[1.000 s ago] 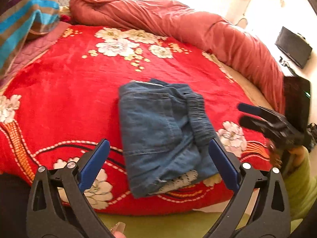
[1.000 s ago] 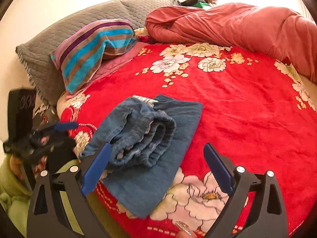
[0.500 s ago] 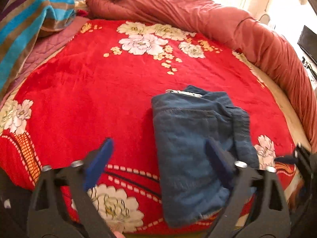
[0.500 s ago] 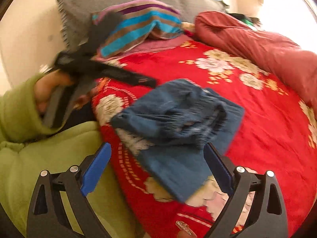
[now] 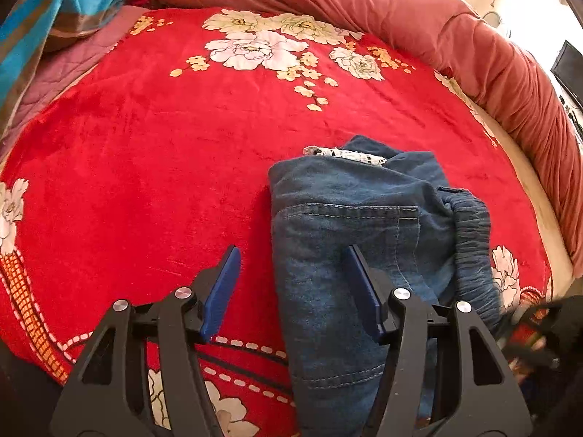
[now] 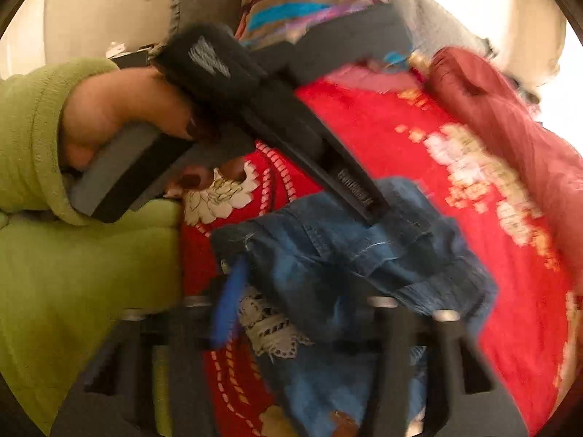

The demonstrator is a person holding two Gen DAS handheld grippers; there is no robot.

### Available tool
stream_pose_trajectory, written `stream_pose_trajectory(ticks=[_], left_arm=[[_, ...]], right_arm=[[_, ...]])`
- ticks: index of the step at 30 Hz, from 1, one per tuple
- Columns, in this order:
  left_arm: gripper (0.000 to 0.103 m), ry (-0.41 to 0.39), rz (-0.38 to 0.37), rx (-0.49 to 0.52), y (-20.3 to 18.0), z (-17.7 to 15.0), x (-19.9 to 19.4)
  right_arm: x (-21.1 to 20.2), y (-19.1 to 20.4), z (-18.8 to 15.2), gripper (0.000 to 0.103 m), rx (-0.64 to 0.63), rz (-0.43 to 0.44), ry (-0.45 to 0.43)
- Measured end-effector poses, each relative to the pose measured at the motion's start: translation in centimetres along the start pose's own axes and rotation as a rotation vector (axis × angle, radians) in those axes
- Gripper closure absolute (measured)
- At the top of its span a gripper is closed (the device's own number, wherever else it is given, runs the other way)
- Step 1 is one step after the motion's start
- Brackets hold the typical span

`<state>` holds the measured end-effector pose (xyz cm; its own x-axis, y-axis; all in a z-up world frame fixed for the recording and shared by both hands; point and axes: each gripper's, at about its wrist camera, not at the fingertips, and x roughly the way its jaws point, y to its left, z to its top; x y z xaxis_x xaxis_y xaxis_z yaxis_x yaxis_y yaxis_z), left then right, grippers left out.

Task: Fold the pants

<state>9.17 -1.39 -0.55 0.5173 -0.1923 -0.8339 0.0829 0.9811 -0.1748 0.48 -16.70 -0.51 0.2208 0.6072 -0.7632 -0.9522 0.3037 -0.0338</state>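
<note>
Left hand-held gripper (image 5: 291,291): we see its blue pads closing astride the left edge of the folded blue denim pants (image 5: 364,255), not yet pressing.
Pants: a compact bundle on the red floral blanket (image 5: 145,164) (near the bed's front edge).
Right hand-held gripper (image 6: 291,313): blurred; we judge it clamped on the hem.
Progress: mostly folded; we judge one fold or tidy-up remains.

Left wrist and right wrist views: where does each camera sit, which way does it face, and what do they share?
Left wrist: on the left gripper, angled down over the folded jeans on the red blanket; its jaws are closing astride the jeans' edge.
Right wrist: on the right gripper, blurred, low at the jeans, facing the left hand and green sleeve.
Shared: jeans, blanket, striped pillow.
</note>
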Motion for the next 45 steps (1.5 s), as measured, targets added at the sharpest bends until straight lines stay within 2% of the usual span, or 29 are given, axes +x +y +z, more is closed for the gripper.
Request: stream_pose_trajectory(ticks=[4,6,9,12,13,17,22,26,30,32,34,37,40,41,45], left_arm=[[0.05,-0.005,-0.005,-0.001,0.0,-0.2,0.0],[0.049,-0.013,-0.015,-0.009,0.0,-0.2,0.0],[0.047,-0.022,-0.026,-0.017,0.0,-0.5,-0.2],[0.044,-0.029,-0.026,-0.011,-0.1,-0.8,-0.5],[0.044,-0.034,-0.028,-0.01,-0.1,-1.0,-0.8],[0.043,-0.055,-0.034,-0.001,-0.5,-1.3,-1.4],[0.039,-0.077,-0.04,0.001,-0.8,-1.5,-2.3],[0.035,-0.096,-0.045,0.0,-0.9,-1.6,-3.0],[0.032,-0.113,-0.046,0.002,-1.0,-1.7,-3.7],[0.03,-0.126,-0.039,0.004,-1.1,-1.7,-4.1],[0.028,-0.137,-0.032,0.007,-1.2,-1.8,-4.5],[0.022,-0.148,-0.03,0.007,-1.2,-1.8,-4.8],[0.019,-0.158,-0.031,0.009,-1.3,-1.9,-5.2],[0.016,-0.16,-0.031,0.008,-1.3,-1.9,-5.3],[0.011,-0.165,-0.029,0.008,-1.4,-2.0,-5.5]], right_arm=[[-1.3,0.3,-1.3,0.094,-0.001,0.041,-0.014],[-0.4,0.3,-2.4,0.094,0.009,0.007,0.02],[0.6,0.5,-3.2,0.093,0.066,0.001,0.009],[-0.4,0.1,-3.0,0.09,0.114,0.017,-0.009],[-0.8,0.2,-3.0,0.088,0.125,0.016,-0.017],[-3.3,0.5,-2.8,0.063,0.128,-0.006,-0.057],[-5.6,0.4,-3.1,0.062,0.152,-0.063,-0.087],[-7.6,-0.8,-3.4,0.048,0.221,-0.106,-0.143],[-9.3,-2.6,-3.5,0.041,0.292,-0.16,-0.182],[-10.0,-3.5,-3.6,0.034,0.334,-0.19,-0.207],[-10.6,-4.4,-3.6,0.033,0.369,-0.21,-0.23],[-11.1,-5.3,-3.8,0.022,0.408,-0.247,-0.245],[-11.2,-5.9,-4.0,0.019,0.432,-0.268,-0.248],[-11.2,-6.1,-4.0,0.013,0.441,-0.278,-0.248],[-11.0,-7.0,-4.2,0.012,0.481,-0.294,-0.249]])
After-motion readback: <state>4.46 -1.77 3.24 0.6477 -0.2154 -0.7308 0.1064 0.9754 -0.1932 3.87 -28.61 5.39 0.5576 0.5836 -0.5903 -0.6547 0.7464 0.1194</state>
